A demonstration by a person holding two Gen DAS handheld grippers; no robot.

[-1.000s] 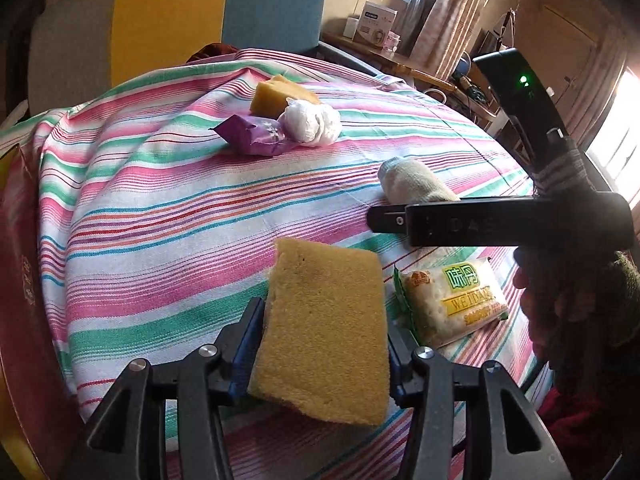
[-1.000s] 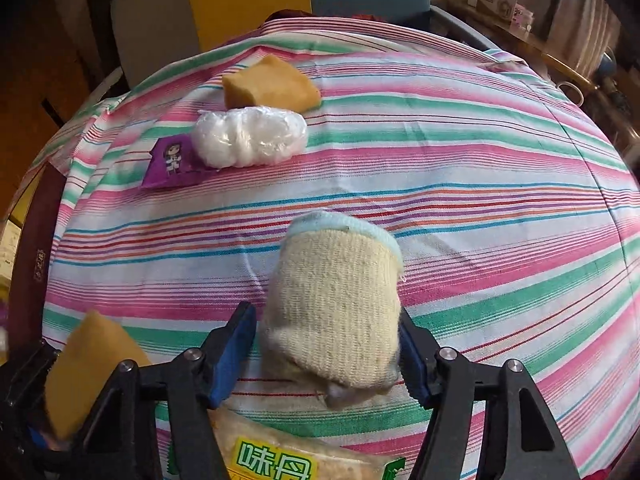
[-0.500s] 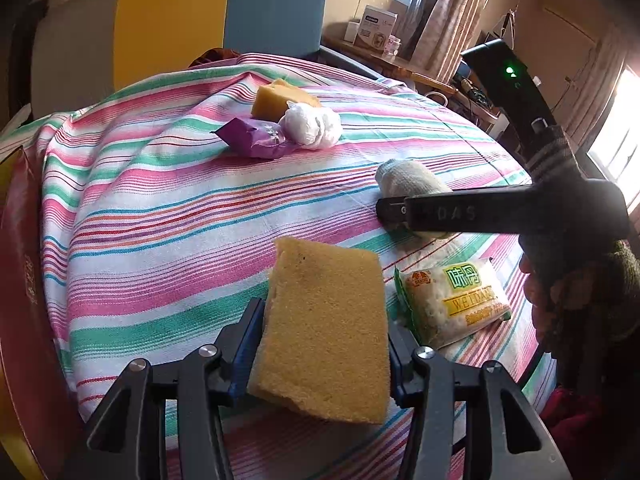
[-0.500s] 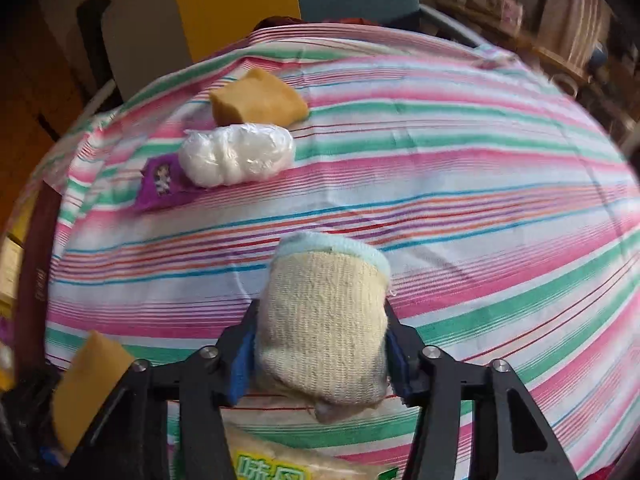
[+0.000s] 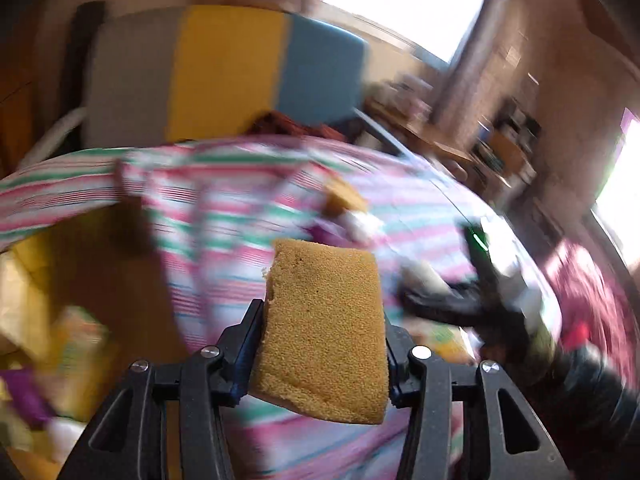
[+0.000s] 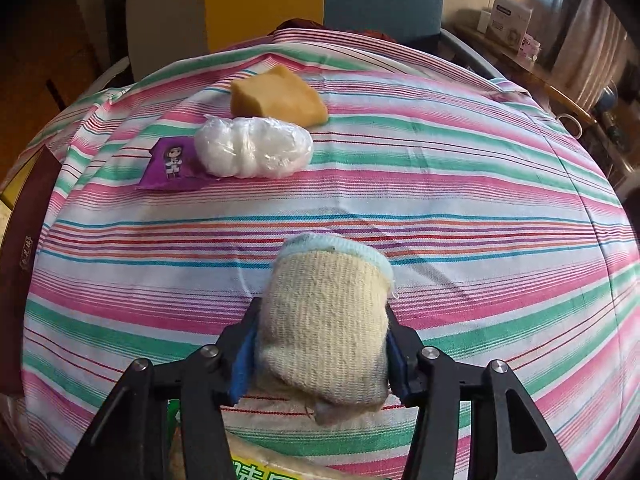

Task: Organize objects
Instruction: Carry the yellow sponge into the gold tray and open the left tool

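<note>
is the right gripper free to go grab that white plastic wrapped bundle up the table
Probably not yet. The right gripper is shut on the rolled sock, so it has to drop that first. The striped cloth between it and the white bundle looks bare.

1. Left wrist view is super smeared with motion blur; only the sponge [image 5: 322, 328] stays sharp.
2. Windows [image 5: 408, 4] blow out white, daylight glare top right.
3. Right wrist view is crisp, evenly lit, dark fisheye corners, striped cloth [image 6: 440, 200] bulging.
</note>
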